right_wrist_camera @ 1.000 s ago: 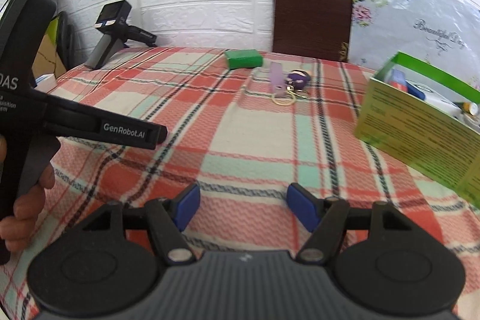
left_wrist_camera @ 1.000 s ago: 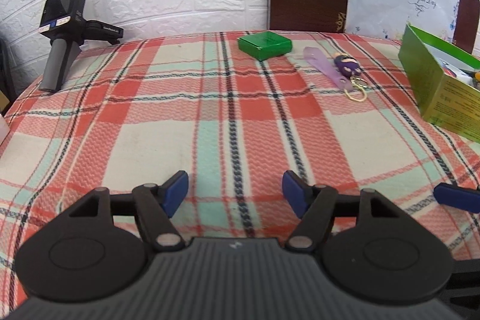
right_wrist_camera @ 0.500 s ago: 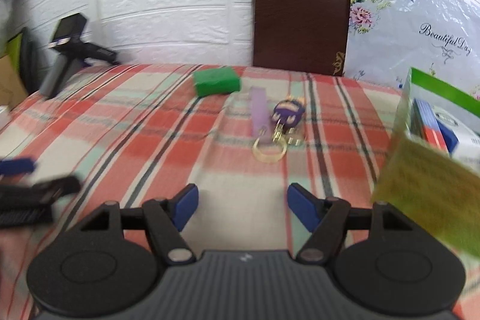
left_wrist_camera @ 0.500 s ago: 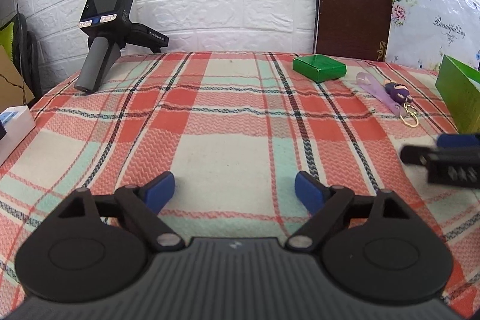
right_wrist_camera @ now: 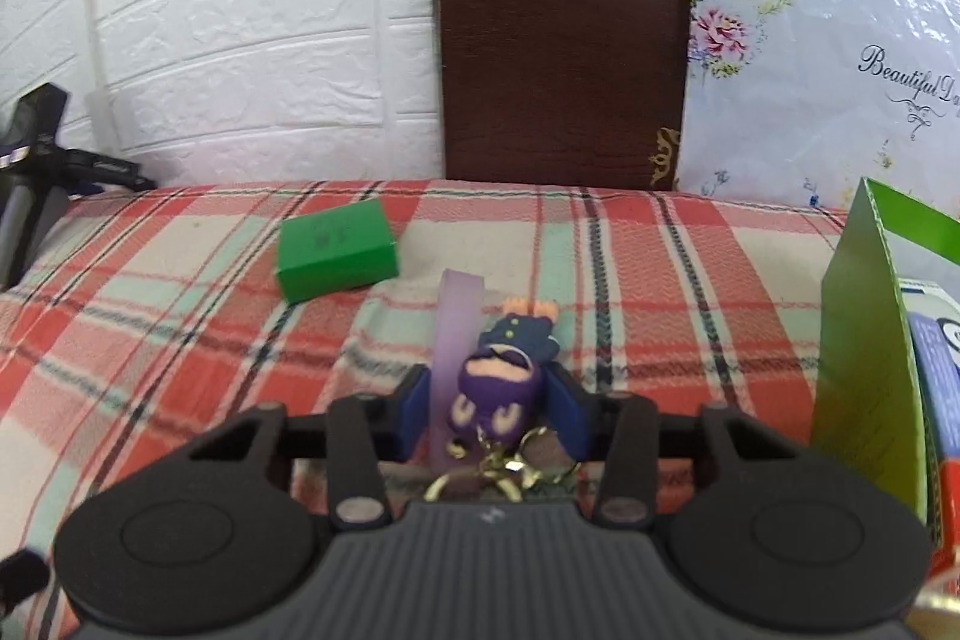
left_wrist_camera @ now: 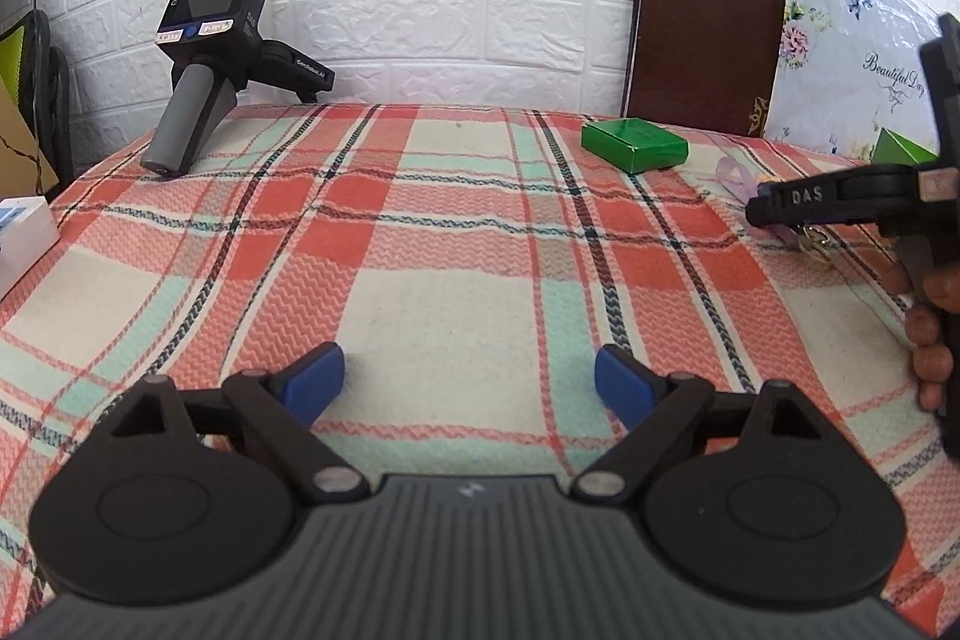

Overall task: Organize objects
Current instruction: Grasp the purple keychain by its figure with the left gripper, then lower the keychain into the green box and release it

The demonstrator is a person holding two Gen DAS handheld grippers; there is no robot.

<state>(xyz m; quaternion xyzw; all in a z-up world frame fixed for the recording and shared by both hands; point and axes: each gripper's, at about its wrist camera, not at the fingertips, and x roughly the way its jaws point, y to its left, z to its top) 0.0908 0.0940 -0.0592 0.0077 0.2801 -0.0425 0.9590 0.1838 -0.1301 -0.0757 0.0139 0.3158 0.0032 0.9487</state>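
A purple figure keychain (right_wrist_camera: 498, 388) with a lilac strap (right_wrist_camera: 457, 334) and gold rings lies on the plaid cloth. My right gripper (right_wrist_camera: 493, 415) is down over it, its blue fingers (right_wrist_camera: 414, 409) close on either side of the figure. A small green box (right_wrist_camera: 335, 257) lies just beyond to the left; it also shows in the left wrist view (left_wrist_camera: 635, 143). A green open carton (right_wrist_camera: 870, 340) holding items stands at the right. My left gripper (left_wrist_camera: 469, 381) is open and empty, low over the cloth. The right gripper's body (left_wrist_camera: 852, 202) hides the keychain there.
A spare black handheld gripper unit (left_wrist_camera: 207, 58) stands at the table's far left by the white brick wall. A white box (left_wrist_camera: 24, 238) sits at the left edge. A dark brown board (right_wrist_camera: 558, 22) and a floral bag (right_wrist_camera: 810, 58) lean against the wall behind.
My right gripper has moved forward to the keychain and its fingers have narrowed around the figure. My left gripper has swung left and stays open.
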